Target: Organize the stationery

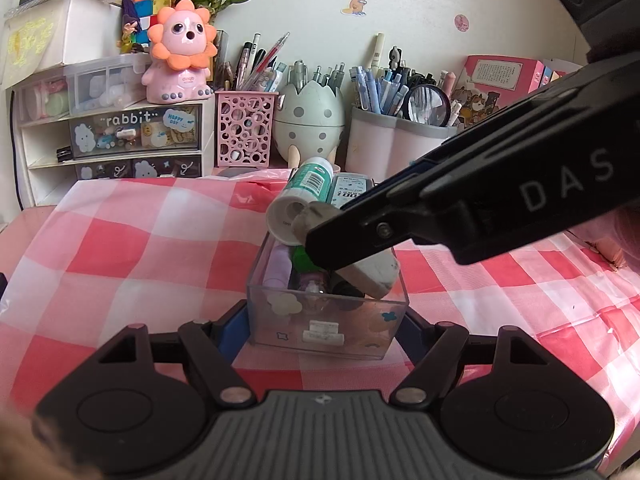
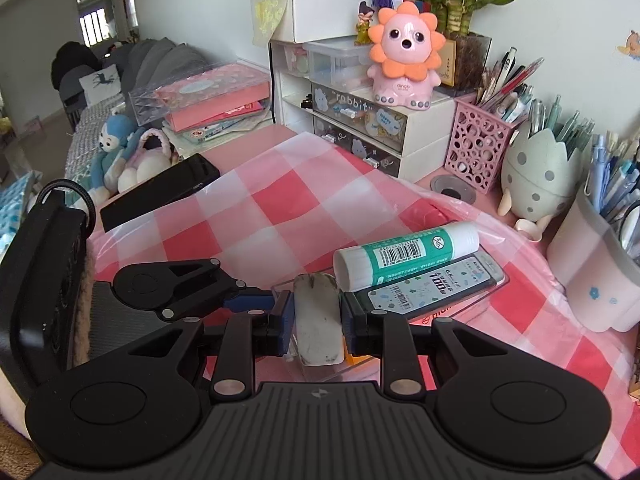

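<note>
A clear plastic box (image 1: 328,316) with several small items inside stands on the pink checked cloth. My left gripper (image 1: 320,324) is shut on it, one blue pad on each side wall. A green-and-white glue stick (image 1: 308,188) (image 2: 404,256) and a dark lead-refill case (image 1: 348,190) (image 2: 432,284) lie across the box's far end. My right gripper (image 1: 332,236) (image 2: 318,314) reaches in from the right, shut on a dirty white eraser (image 1: 376,272) (image 2: 318,320) that hangs tilted over the box's open top. In the right wrist view the left gripper's body (image 2: 160,284) sits to the left.
Along the wall stand a pink perforated pen holder (image 1: 244,128), an egg-shaped holder (image 1: 308,120), a white double pen cup (image 1: 392,148) and white drawers (image 1: 120,132) with a pink lion figure (image 1: 182,52). A black case (image 2: 160,192) lies at the cloth's left edge.
</note>
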Motion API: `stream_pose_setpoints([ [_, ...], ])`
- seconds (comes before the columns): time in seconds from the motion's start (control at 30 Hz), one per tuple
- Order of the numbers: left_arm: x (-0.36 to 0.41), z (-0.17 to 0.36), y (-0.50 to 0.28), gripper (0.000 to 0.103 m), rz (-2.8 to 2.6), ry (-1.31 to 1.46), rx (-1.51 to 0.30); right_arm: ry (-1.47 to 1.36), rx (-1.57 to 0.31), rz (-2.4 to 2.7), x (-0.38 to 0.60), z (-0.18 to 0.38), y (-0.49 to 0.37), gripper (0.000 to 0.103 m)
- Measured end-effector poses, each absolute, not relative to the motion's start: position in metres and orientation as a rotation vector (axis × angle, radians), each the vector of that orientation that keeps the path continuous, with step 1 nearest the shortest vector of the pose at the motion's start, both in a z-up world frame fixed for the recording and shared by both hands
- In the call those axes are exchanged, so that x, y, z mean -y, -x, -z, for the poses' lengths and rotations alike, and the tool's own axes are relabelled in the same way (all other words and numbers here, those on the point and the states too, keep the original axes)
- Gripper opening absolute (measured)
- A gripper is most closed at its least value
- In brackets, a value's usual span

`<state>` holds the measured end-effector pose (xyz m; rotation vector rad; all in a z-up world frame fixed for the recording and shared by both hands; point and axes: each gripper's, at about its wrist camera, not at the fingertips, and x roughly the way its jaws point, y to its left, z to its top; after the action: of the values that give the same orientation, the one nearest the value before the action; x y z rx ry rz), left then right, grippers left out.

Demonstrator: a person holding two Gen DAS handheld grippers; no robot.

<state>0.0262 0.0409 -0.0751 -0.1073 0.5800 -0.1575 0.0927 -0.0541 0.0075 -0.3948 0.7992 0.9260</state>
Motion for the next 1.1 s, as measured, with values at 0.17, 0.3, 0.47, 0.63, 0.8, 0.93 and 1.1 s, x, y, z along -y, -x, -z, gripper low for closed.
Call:
stream_pose_setpoints([
  [0.17,-0.041,0.075,-0.026,0.050,0.158,0.107,-0.580,0.368,-0.815,-0.937,0.057,-0.006,-0.097,0.041],
  [0.3,-0.041,0.075,-0.026,0.050,0.158,0.106,-0.581,0.350,-0.808,-0.909,0.062,-0.009,-0.098,0.044],
  [0.47,-0.041,0.074,-0.027,0.050,0.168,0.109,-0.591,0.269,-0.788,-0.819,0.083,-0.018,-0.094,0.057],
  [0.63,-0.038,0.070,-0.028,0.053,0.181,0.061,-0.649,0.163,-0.768,-0.689,0.111,-0.023,-0.084,0.069],
  [0.8,-0.035,0.062,-0.023,0.060,0.193,0.058,-0.727,0.050,-0.775,-0.537,0.137,-0.024,-0.066,0.076],
  [0.93,-0.033,0.051,-0.014,0.063,0.183,0.073,-0.789,-0.023,-0.761,-0.405,0.154,-0.028,-0.044,0.081],
  [1.1,-0.028,0.030,0.000,0.075,0.155,0.081,-0.825,-0.072,-0.738,-0.281,0.163,-0.034,-0.011,0.089],
])
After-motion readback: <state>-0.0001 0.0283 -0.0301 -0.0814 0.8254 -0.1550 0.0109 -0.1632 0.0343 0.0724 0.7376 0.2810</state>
